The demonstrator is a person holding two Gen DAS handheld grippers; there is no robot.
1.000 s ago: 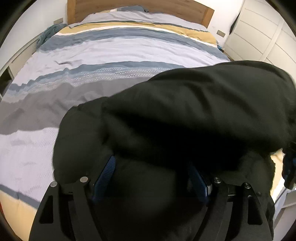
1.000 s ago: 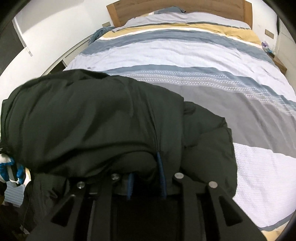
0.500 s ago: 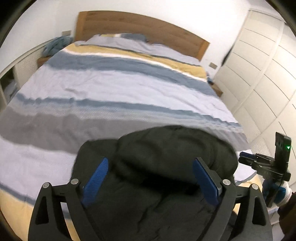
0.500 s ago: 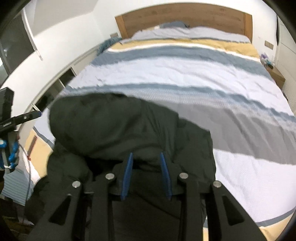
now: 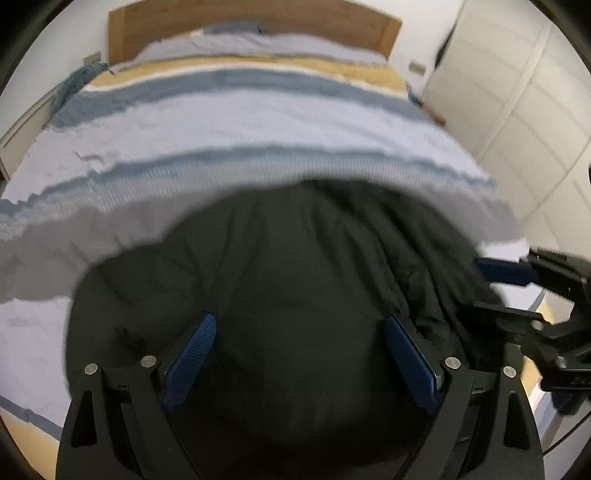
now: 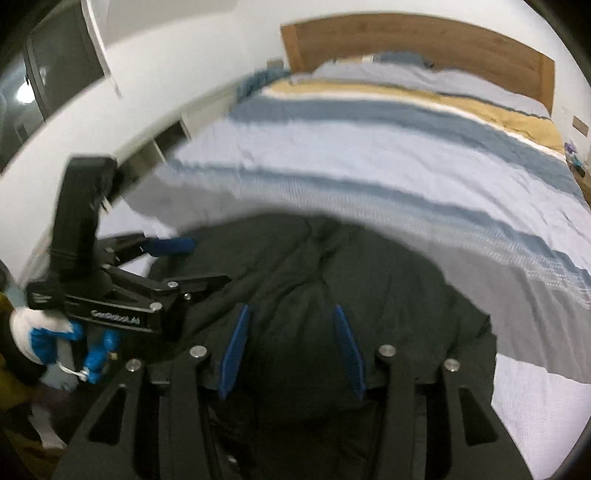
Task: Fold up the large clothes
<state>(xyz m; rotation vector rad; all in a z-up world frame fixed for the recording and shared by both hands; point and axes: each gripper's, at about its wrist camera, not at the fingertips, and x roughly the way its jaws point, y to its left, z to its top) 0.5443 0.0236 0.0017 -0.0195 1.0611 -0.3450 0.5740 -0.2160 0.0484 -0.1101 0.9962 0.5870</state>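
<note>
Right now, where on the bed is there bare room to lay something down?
Free: the striped duvet from the black jacket to the headboard. Crowded: the near edge, with the jacket, left gripper and right gripper.

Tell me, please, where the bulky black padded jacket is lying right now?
The bulky black padded jacket lies bunched at the foot end of the striped bed cover, low and central in both wrist views, just ahead of the left gripper and right gripper.

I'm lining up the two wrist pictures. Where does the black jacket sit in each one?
Left wrist view: black jacket fills lower centre, between open left gripper fingers.
Right wrist view: jacket lower centre, ahead of right gripper.
Shared landmark: wooden headboard at top.
</note>
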